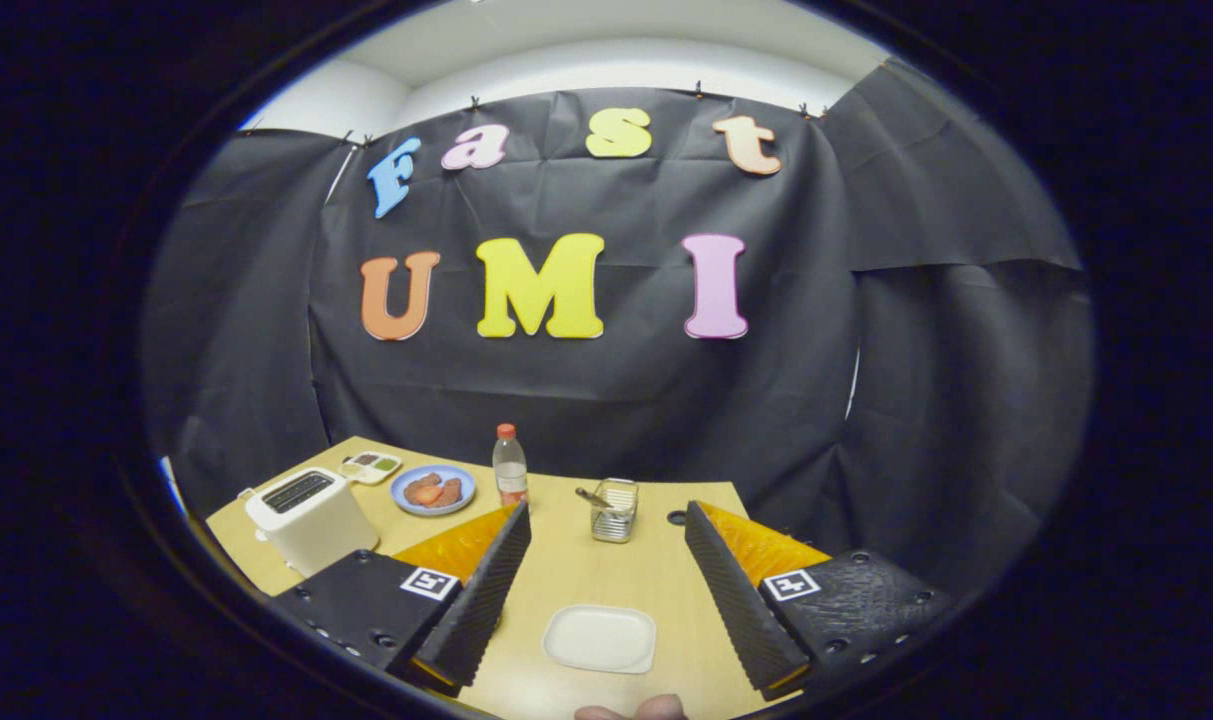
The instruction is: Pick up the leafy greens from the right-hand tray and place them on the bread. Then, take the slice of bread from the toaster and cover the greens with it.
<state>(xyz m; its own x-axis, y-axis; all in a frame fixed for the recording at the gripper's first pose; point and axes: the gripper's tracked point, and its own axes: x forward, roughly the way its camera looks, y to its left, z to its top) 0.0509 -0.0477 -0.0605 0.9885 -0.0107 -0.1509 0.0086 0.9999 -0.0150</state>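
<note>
Gripper view: the gripper (606,590) is held above the wooden table (576,570) with its fingers spread wide and nothing between them. Between the fingers lies a white tray (600,638), which appears bare. Beyond the fingers to the left stands the white toaster (309,518); whether a slice sits in its slots cannot be determined. Past the toaster lie a small divided dish (370,466) and a blue plate (433,490) carrying reddish food. A bottle (510,466) and a wire holder (614,510) stand further ahead. No leafy greens or bread can be identified; something green in the divided dish is too small to classify. Greens are expected to be light, soft and easily crushed: grasp the bunch across its thickest part with light closure. Toast is probably stiff but crumbly: grip its upper edge across the flat faces.
</note>
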